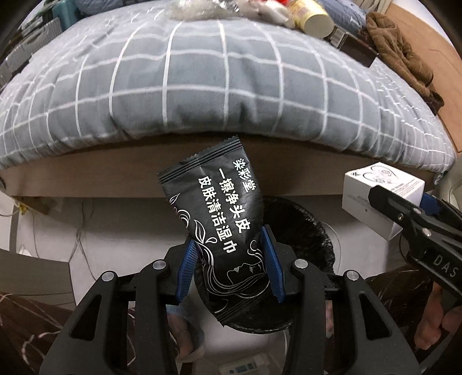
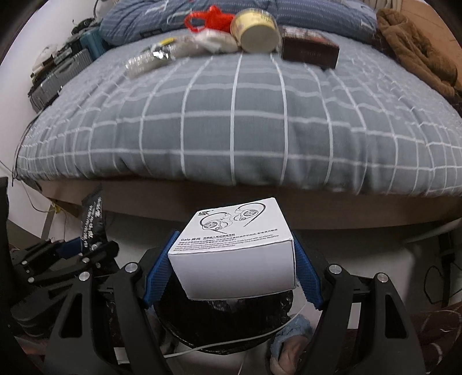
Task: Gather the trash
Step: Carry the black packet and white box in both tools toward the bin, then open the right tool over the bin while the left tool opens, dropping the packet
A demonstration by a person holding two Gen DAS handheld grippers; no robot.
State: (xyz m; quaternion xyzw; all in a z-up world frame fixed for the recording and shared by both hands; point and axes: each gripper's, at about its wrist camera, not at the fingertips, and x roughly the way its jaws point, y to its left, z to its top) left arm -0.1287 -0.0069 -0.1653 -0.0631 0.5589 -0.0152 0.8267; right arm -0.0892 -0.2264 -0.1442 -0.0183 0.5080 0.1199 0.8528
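My left gripper is shut on a black wet-wipe packet with white lettering, which stands tilted between the blue pads. Beneath it lies a bin lined with a black bag. My right gripper is shut on a white earphone box, held over the same black-lined bin. In the left wrist view that white box and the right gripper show at the right edge. In the right wrist view the packet and left gripper show at the left.
A bed with a grey checked quilt fills the background. At its far side lie a paper cup, a dark brown box, red plastic, crumpled wrappers and a brown garment. A cable crosses the bin.
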